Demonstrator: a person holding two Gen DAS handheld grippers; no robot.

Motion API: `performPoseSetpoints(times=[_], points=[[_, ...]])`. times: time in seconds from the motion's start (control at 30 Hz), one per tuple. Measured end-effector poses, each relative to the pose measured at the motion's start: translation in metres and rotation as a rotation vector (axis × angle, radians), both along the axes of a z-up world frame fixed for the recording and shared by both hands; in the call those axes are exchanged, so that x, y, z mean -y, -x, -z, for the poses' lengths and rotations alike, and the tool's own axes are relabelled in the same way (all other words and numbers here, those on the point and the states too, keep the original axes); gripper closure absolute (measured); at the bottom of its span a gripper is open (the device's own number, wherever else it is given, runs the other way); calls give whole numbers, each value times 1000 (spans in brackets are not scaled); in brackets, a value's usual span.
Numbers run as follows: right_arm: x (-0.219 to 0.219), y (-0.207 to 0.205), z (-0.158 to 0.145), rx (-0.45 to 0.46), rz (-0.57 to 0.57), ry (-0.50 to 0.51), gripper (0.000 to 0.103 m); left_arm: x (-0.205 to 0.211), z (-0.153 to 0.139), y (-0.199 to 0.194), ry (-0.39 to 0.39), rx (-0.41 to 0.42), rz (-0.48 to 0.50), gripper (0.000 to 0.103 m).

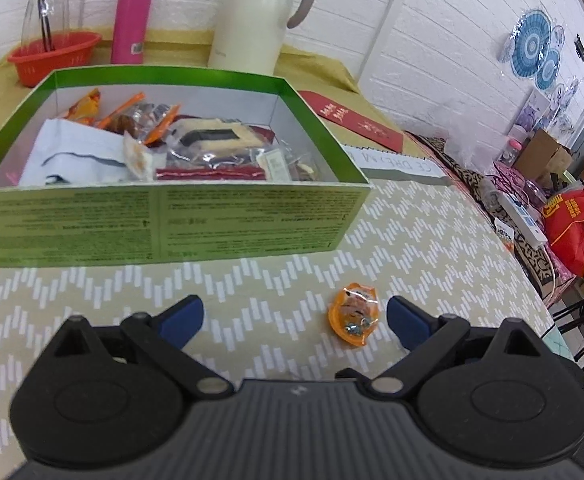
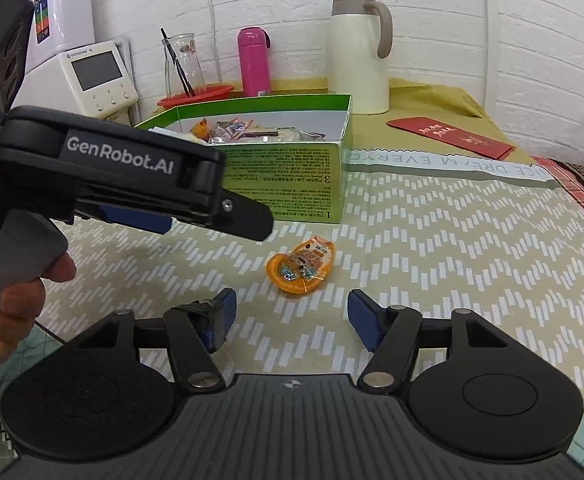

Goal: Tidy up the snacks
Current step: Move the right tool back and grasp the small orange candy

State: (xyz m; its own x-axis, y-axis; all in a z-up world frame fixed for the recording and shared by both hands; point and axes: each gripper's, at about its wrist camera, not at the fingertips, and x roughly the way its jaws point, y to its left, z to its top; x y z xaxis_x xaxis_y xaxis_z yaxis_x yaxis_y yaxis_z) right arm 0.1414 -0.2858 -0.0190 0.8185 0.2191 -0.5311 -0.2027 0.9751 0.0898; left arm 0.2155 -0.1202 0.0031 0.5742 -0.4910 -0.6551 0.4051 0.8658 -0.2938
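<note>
Both of my grippers are hovering low over the chevron cloth (image 1: 412, 240), and both are standing open with nothing between the blue pads. Just ahead of my left gripper (image 1: 295, 316), the orange snack (image 1: 354, 314) is lying flat on the cloth, sitting inside the gap but close to the right pad (image 1: 406, 322), apart from it. From my right gripper (image 2: 290, 314), that same snack (image 2: 300, 266) is lying a little ahead and slightly left of centre, touching neither finger. I am seeing my left gripper's body crossing the upper left of the right view, with my hand (image 2: 12, 308) wrapping its grey handle.

Beyond the snack, the green box (image 1: 164, 220) is sitting open on the cloth, and it is already holding a jumble of wrapped snacks (image 1: 196, 148). Behind the box, a red basket (image 1: 54, 56) with a glass carafe (image 1: 48, 4) in it, a pink flask (image 1: 132, 14) and a cream jug (image 1: 258, 16) are standing by the white brick wall. Off to the right of the box, a red envelope (image 1: 352, 120) is lying flat.
</note>
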Motion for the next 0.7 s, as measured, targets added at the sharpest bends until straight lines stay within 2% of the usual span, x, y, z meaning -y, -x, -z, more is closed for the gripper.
performPoseSetpoints(times=[0.07, 0.17, 0.2, 0.23, 0.27, 0.3, 0.5, 0.63, 0.7], points=[[2, -5, 0, -8, 3, -18, 15, 7, 2, -7, -11, -7, 11, 8], [5, -10, 0, -10, 1, -38, 16, 16, 5, -12, -23, -12, 29, 10], [5, -12, 0, -9, 2, -36, 16, 19, 6, -14, -24, -17, 41, 16], [5, -13, 0, -7, 5, -32, 16, 21, 7, -15, -23, -27, 55, 34], [5, -14, 0, -6, 7, -30, 16, 23, 9, -18, -17, -47, 73, 46], [5, -16, 0, -6, 8, -30, 16, 24, 12, -21, -12, -66, 79, 54], [7, -23, 0, -4, 10, -39, 16, 27, 13, -24, 13, -60, 84, 56], [6, -22, 0, -3, 2, -45, 17, 27, 13, -24, 51, -87, 108, 70], [8, -22, 0, -4, 6, -53, 18, 29, 13, -23, 55, -89, 117, 72]])
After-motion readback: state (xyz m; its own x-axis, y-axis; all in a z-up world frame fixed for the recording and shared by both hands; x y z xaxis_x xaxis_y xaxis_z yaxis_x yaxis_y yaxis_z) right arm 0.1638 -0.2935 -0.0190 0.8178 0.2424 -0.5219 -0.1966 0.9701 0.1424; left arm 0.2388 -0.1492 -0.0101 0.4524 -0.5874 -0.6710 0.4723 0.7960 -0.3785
